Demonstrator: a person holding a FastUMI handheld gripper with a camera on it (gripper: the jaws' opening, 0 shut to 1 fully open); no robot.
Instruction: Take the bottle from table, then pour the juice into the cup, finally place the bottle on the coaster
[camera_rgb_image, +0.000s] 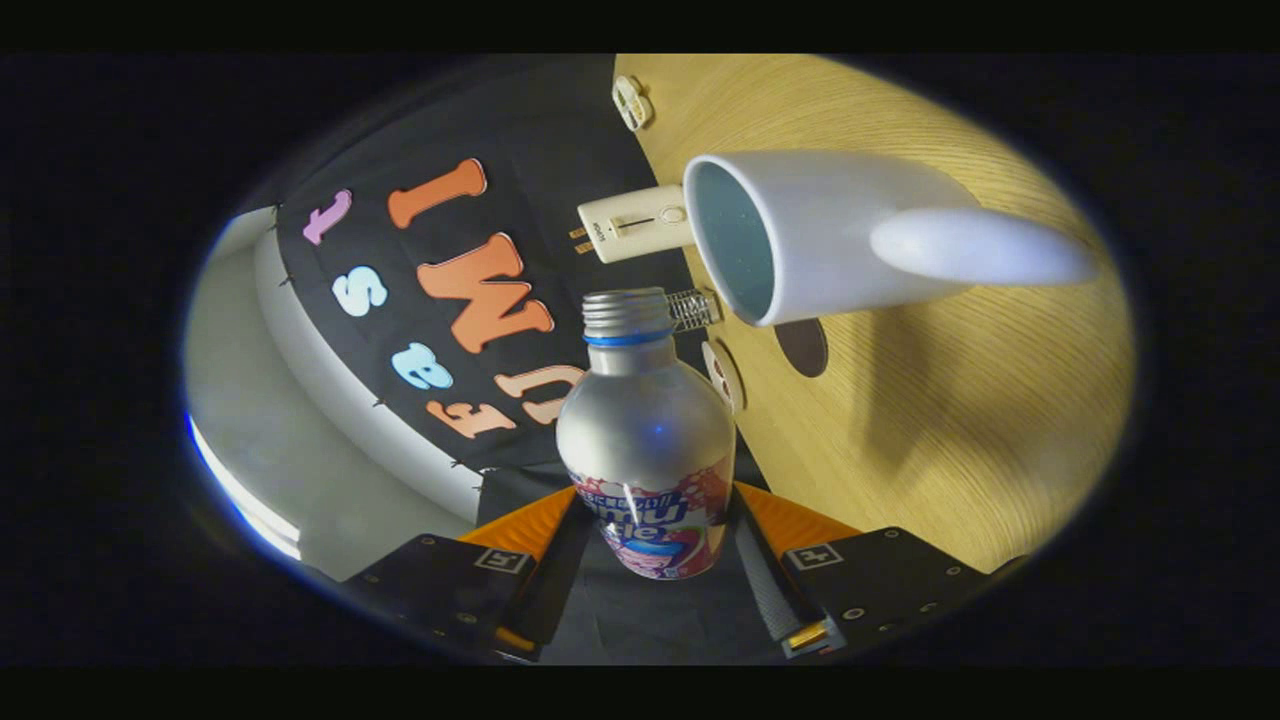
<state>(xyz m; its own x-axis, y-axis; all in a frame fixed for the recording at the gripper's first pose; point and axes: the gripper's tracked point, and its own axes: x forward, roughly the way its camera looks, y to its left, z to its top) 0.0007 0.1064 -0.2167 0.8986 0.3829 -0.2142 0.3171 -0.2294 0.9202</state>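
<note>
Claw (650, 560) I'm steering: both fingers pinching uncapped silver bottle (645, 440), tilted; white cup (800, 235) at one o'clock on worktop (950, 420).

Bottle (646, 440) between tool (650, 560) fingers, cup (830, 235) beyond.

The silver bottle (645, 430) with a blue neck ring has no cap; its open mouth points near the rim of the white cup (800, 235); the dark round disc (803, 346) just beside is perhaps the coaster.

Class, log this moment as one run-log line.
phase: pouring | gripper: shut on silver metal bottle | bottle mouth beside white ceramic cup opening | wooden table
</note>
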